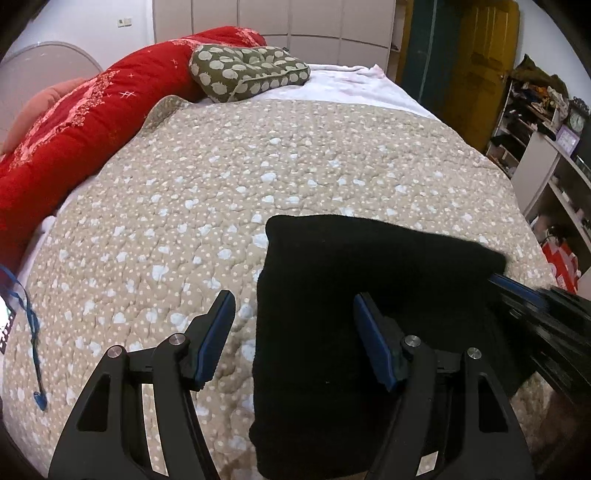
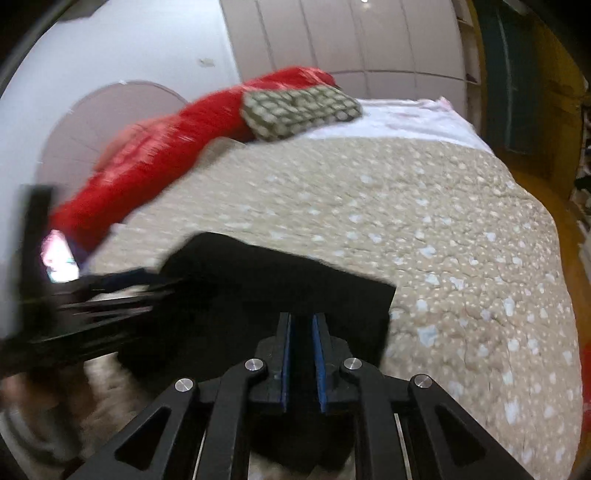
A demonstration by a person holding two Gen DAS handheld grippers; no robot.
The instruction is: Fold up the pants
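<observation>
Left gripper [image 1: 291,332] stands wide open, empty, straddling the left edge of the black pants [image 1: 369,295]. Right gripper [image 2: 303,354] nearly closed, holding nothing visible. Pants lie as a compact rectangle on the bed quilt [image 1: 221,184]; folding looks essentially finished.

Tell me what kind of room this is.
Most likely a bedroom: a bed under a beige quilted bedspread, a red duvet and spotted cushion by the headboard, and white wardrobe doors behind.

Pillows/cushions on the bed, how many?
3: green patterned cushion at the far end, long red pillow along the left edge, pink pillow behind it. Others may be hidden.
</observation>
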